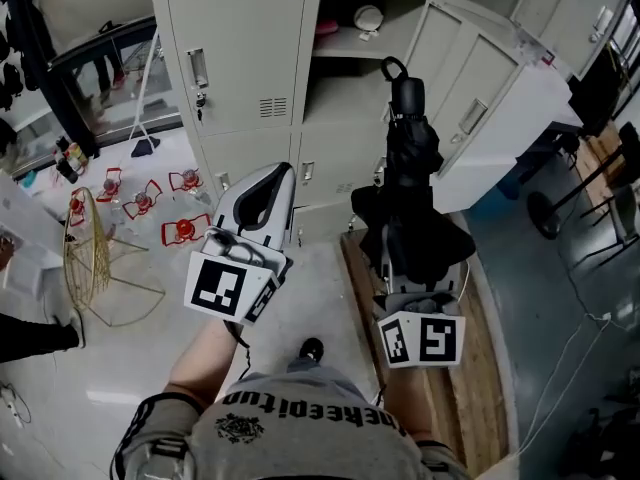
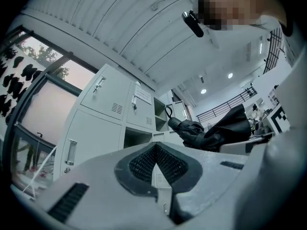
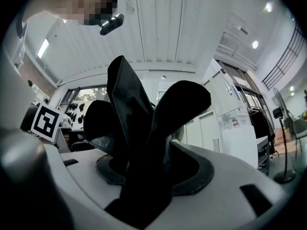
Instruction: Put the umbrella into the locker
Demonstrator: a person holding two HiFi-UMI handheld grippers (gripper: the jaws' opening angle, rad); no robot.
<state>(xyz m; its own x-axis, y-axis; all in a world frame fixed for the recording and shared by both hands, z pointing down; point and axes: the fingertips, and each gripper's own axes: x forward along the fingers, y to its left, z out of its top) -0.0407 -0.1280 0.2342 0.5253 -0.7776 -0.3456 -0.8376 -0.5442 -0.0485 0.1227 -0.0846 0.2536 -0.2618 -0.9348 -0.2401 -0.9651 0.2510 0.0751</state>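
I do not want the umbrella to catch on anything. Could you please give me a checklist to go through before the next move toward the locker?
1. Right claw grips the umbrella: ok, the jaws are shut on its black fabric.
2. Locker door is open: ok, it stands aside to the right.
3. Open compartment has enough room: cannot tell, its depth does not show.
4. Umbrella fabric is bundled tight: not ok, loose flaps spread out above the claw.
5. Left claw is free to help: ok, it is shut and empty.
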